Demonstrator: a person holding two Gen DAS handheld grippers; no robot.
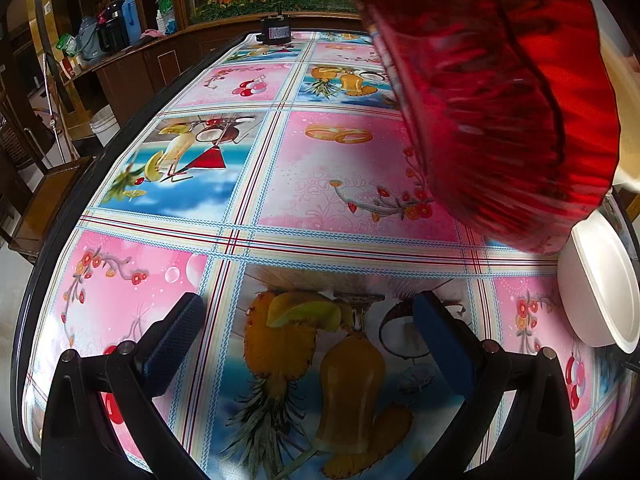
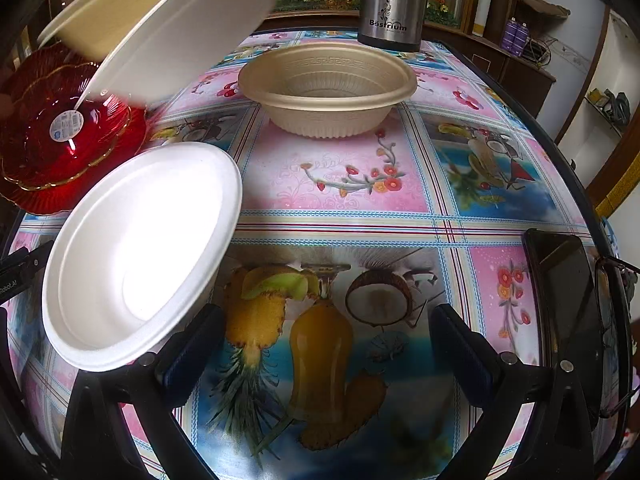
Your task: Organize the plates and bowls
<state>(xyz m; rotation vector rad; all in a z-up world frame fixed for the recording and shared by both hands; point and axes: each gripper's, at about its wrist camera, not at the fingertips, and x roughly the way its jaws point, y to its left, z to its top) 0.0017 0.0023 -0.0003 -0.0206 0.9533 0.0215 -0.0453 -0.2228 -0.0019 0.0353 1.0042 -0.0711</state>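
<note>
My left gripper (image 1: 308,304) is open, low over the patterned tablecloth (image 1: 320,184), with nothing between its fingers. Up and to its right a red ribbed glass dish (image 1: 500,100) is tilted in the air and blurred. In the right wrist view two red glass dishes (image 2: 60,140) sit nested at the far left, a sticker inside the upper one. A pale cream bowl (image 2: 160,20) hangs tilted and blurred above them. My right gripper (image 2: 326,314) is open and empty. A white foam bowl (image 2: 140,256) (image 1: 600,280) tilts right beside its left finger. A beige ribbed bowl (image 2: 328,92) stands upright farther back.
A steel flask (image 2: 390,0) stands behind the beige bowl. A dark phone (image 2: 568,304) and a pair of glasses (image 2: 612,280) lie at the table's right edge. A small black device (image 1: 276,32) sits at the far end. Wooden cabinets surround the table.
</note>
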